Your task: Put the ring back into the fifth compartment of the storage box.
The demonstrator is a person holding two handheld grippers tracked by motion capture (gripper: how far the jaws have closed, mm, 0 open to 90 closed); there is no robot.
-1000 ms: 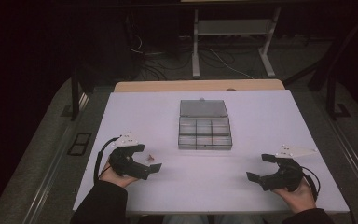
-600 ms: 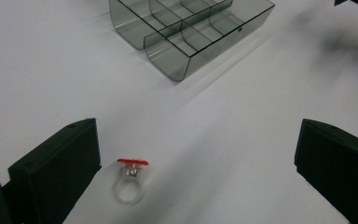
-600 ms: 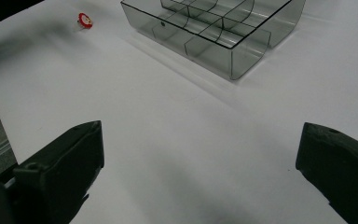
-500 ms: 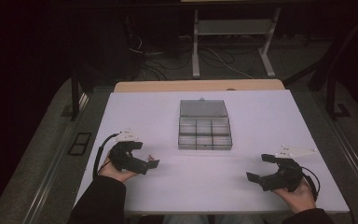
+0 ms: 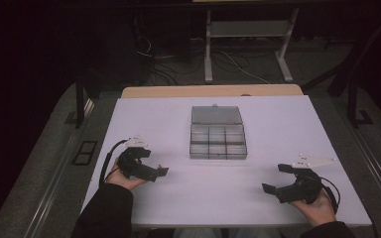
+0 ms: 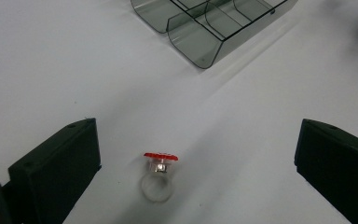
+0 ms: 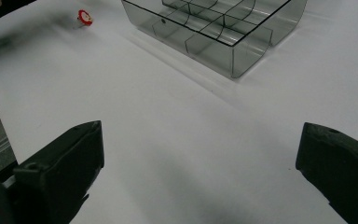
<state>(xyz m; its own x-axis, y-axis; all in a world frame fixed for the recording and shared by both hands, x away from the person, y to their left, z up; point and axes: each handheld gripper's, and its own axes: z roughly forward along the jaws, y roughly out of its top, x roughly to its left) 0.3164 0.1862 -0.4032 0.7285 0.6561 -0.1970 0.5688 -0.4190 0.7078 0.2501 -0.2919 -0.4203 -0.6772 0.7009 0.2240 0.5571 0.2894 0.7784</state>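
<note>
White counter, clear compartment box mid-counter. Red-topped ring lies between my left tongs, spread wide, near the counter's left edge. Right tongs wide too, well apart. Left is nearer.

white table, cables on floor

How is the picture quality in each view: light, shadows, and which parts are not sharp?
High view: the table is lit, the surroundings are very dark, and the image is soft. Left gripper view: the ring is fairly sharp and casts a soft shadow; the top right corner is blurred. Right gripper view: the clear box is sharp, and the far ring is slightly blurred.
</note>
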